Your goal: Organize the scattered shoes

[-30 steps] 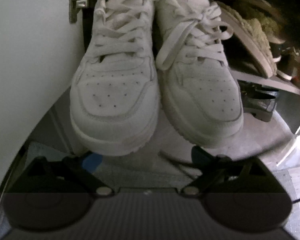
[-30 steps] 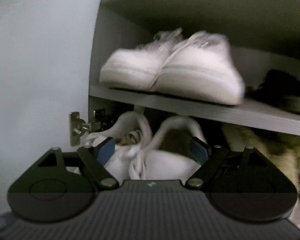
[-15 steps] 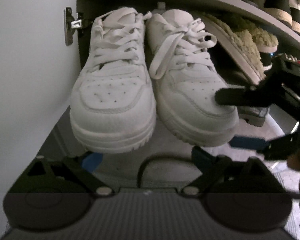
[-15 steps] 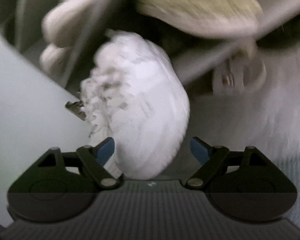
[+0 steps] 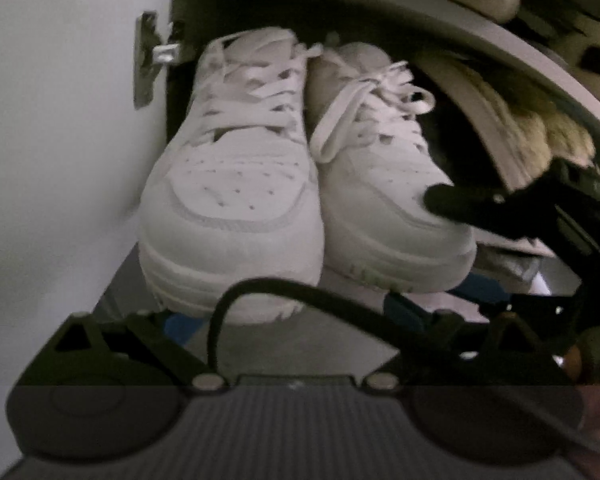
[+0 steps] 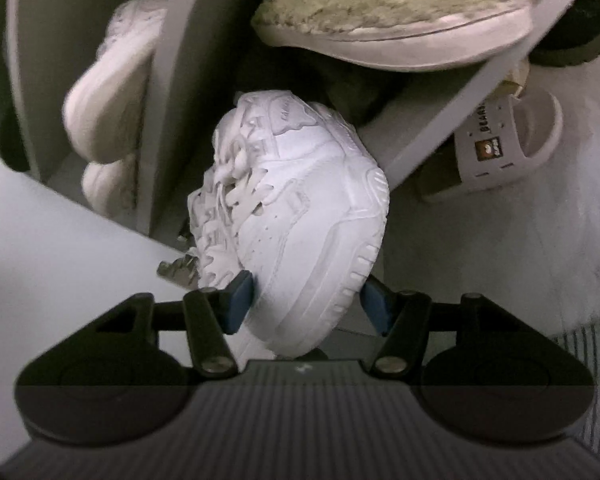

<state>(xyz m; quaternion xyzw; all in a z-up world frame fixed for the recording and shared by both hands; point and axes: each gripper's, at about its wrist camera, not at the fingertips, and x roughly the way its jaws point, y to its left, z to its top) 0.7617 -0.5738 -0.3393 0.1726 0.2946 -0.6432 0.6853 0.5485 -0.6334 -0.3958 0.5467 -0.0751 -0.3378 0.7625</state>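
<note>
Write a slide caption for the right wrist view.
Right tongs, just closing, straddle the toe of a white sneaker at the shoe cabinet.

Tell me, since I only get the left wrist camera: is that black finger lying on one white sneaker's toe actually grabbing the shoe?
Observer: It looks so. In the right wrist view, the right gripper has the sneaker between its jaws, which have just been closing. One blue pad is on the upper and the other is against the sole.
Operator: Is anything lying loose nearby?
Observer: Yes, a white slide sandal with a small logo lies on the pale floor beside the shelves.
Operator: Are there any other white shoes?
Observer: Yes, another white pair sits on the neighbouring shelf, past the shelf board.
</note>
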